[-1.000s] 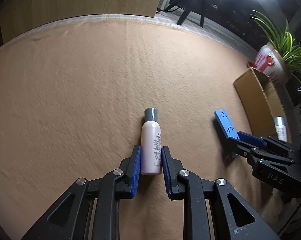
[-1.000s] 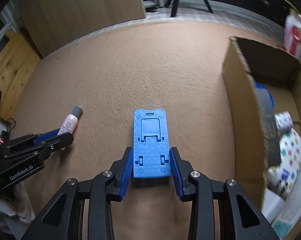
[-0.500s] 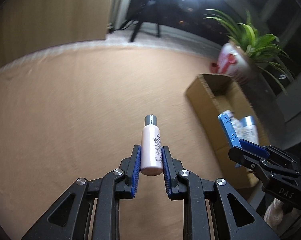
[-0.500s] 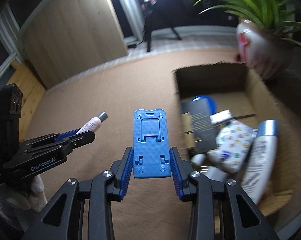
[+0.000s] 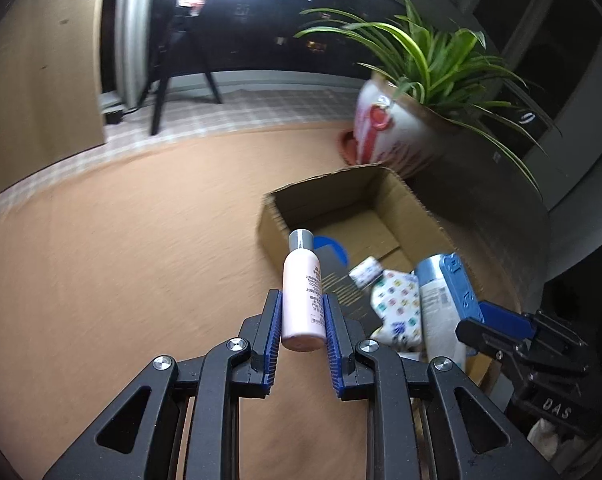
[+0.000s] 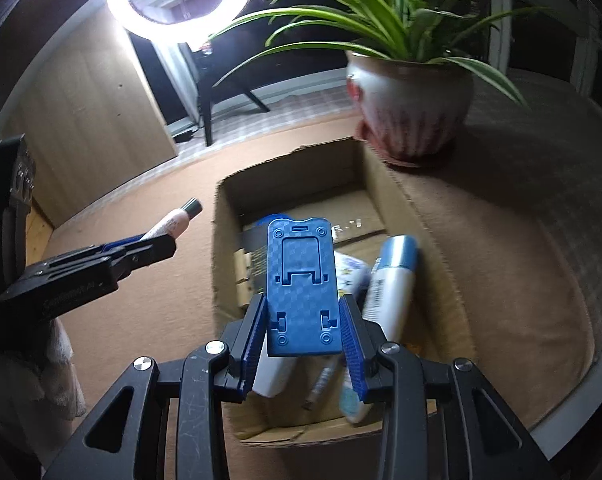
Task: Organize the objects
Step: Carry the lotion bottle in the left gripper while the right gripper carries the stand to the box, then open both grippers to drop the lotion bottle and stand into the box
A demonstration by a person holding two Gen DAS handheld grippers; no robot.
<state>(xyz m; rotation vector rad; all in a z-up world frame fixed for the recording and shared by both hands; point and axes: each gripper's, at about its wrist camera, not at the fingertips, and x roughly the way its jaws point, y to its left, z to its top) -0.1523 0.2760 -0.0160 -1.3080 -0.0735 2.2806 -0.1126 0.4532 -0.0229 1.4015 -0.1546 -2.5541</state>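
Evidently we held both loads over the box (image 6: pixel 441 268): left gripper (image 5: pixel 302 320) pinching the bottle (image 5: pixel 301 292), right gripper (image 6: pixel 303 330) pinching the blue stand (image 6: pixel 301 284); lowering before release seemed advisable.

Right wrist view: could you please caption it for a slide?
Right tongs hold blue phone stand above the cardboard box.

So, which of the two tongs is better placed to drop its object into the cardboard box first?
Right. The right tongs hold the blue stand directly above the cardboard box. The left tongs hold the pink bottle beside the box's left wall, probably not yet over the opening.
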